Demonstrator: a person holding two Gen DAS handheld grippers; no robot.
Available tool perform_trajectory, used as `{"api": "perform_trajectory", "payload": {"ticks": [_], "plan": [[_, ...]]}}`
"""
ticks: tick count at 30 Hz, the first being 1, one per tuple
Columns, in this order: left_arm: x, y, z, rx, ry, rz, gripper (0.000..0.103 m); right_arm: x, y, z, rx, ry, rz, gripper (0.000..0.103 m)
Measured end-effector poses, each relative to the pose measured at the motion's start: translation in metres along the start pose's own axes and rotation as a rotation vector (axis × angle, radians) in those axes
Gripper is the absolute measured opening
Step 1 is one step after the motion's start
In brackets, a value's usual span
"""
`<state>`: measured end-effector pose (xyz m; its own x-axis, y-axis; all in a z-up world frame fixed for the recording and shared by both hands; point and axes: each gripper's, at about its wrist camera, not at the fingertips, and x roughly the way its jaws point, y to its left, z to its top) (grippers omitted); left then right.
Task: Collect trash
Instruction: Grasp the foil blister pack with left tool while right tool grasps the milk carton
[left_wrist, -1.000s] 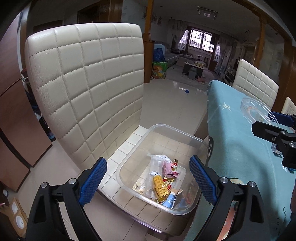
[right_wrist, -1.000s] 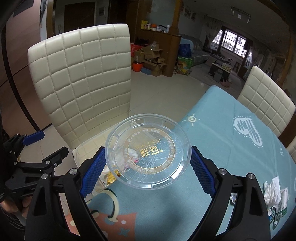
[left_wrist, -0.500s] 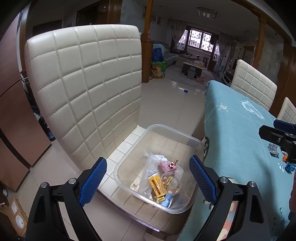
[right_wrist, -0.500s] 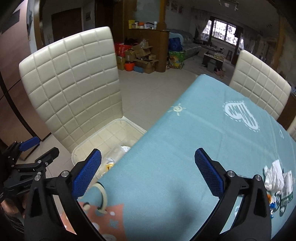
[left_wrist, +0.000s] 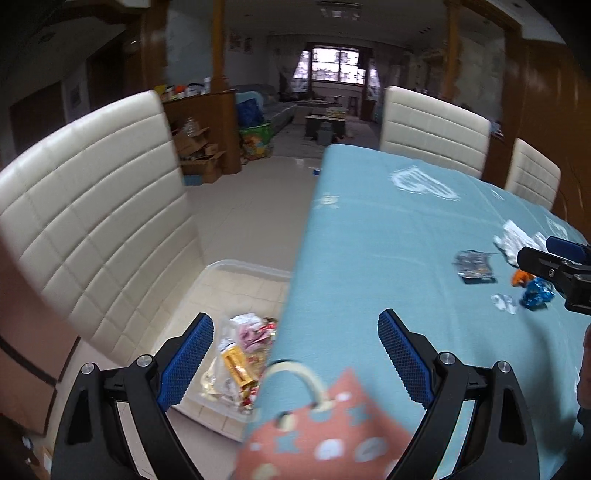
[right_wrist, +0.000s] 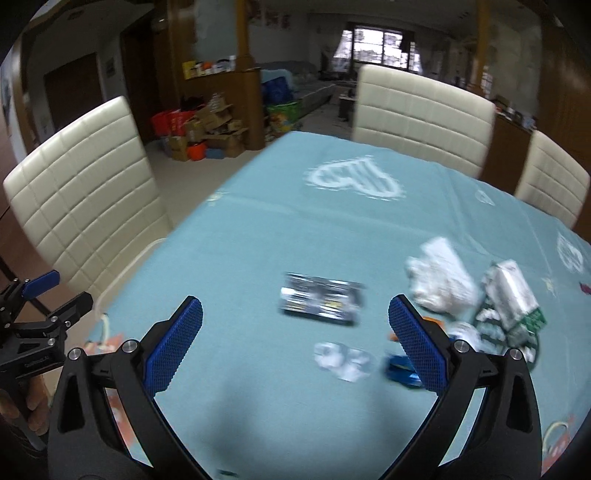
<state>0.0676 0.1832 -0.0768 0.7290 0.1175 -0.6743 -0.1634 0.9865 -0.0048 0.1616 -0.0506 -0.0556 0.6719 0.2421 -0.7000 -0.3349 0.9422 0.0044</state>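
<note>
Both claws stand spread wide with nothing between the pads. The right claw (right_wrist: 295, 334) hovers over the blue-clothed bench (right_wrist: 258, 240); a dark wrapper (right_wrist: 320, 303) lies centre frame, white crumpled paper (right_wrist: 441, 282) and a blue wrapper (right_wrist: 400, 371) at right. In the left view, the left claw (left_wrist: 295, 354) straddles the bench edge; the clear bin (left_wrist: 229, 328) of trash sits lower left on a chair seat (left_wrist: 184, 302).

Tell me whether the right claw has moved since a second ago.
Yes. The right claw, open and empty, has swung away from the cream chair toward the wrappers on the blue tablecloth.
</note>
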Motion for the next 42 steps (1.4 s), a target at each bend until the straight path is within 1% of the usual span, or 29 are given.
{"api": "perform_trajectory", "payload": {"ticks": [1, 3, 4, 6, 9, 12, 16, 21, 24, 25, 32, 34, 37, 38, 39, 40, 41, 42], "plan": [[0.0, -0.016, 0.003, 0.024, -0.001, -0.016, 0.088, -0.002, -0.009, -0.002, 0.01, -0.003, -0.013, 0.1], [0.0, -0.04, 0.008, 0.06, -0.002, -0.045, 0.088, -0.009, -0.041, -0.008, 0.051, -0.008, -0.047, 0.1], [0.0, -0.058, 0.011, 0.088, -0.006, -0.061, 0.088, -0.011, -0.053, -0.01, 0.069, -0.008, -0.058, 0.1], [0.002, -0.079, 0.015, 0.122, -0.01, -0.073, 0.088, -0.017, -0.087, -0.015, 0.113, -0.009, -0.092, 0.1], [0.008, -0.114, 0.023, 0.173, -0.013, -0.099, 0.088, -0.019, -0.124, -0.023, 0.152, 0.002, -0.133, 0.1], [0.016, -0.144, 0.028, 0.208, -0.01, -0.125, 0.088, -0.017, -0.151, -0.03, 0.181, 0.018, -0.165, 0.1], [0.036, -0.179, 0.032, 0.246, 0.026, -0.145, 0.088, -0.01, -0.183, -0.04, 0.216, 0.041, -0.192, 0.1], [0.057, -0.199, 0.033, 0.271, 0.083, -0.158, 0.088, 0.007, -0.211, -0.043, 0.255, 0.067, -0.207, 0.1], [0.073, -0.207, 0.036, 0.271, 0.137, -0.19, 0.088, 0.018, -0.221, -0.042, 0.266, 0.079, -0.214, 0.1], [0.079, -0.211, 0.037, 0.274, 0.157, -0.189, 0.088, 0.021, -0.224, -0.042, 0.27, 0.083, -0.215, 0.1], [0.107, -0.221, 0.041, 0.249, 0.198, -0.132, 0.088, 0.044, -0.234, -0.038, 0.276, 0.111, -0.209, 0.1], [0.114, -0.223, 0.038, 0.245, 0.215, -0.131, 0.088, 0.05, -0.237, -0.038, 0.28, 0.12, -0.21, 0.1], [0.115, -0.222, 0.037, 0.246, 0.201, -0.118, 0.089, 0.058, -0.24, -0.037, 0.293, 0.136, -0.195, 0.099], [0.114, -0.222, 0.037, 0.248, 0.198, -0.12, 0.088, 0.061, -0.242, -0.037, 0.299, 0.136, -0.191, 0.098], [0.114, -0.222, 0.037, 0.249, 0.196, -0.122, 0.088, 0.063, -0.242, -0.038, 0.304, 0.138, -0.186, 0.087], [0.114, -0.222, 0.037, 0.249, 0.194, -0.124, 0.088, 0.064, -0.242, -0.038, 0.305, 0.143, -0.182, 0.072], [0.114, -0.222, 0.037, 0.249, 0.194, -0.128, 0.088, 0.068, -0.242, -0.039, 0.305, 0.162, -0.175, 0.069], [0.114, -0.222, 0.037, 0.249, 0.196, -0.132, 0.085, 0.066, -0.241, -0.039, 0.297, 0.153, -0.187, 0.059]]}}
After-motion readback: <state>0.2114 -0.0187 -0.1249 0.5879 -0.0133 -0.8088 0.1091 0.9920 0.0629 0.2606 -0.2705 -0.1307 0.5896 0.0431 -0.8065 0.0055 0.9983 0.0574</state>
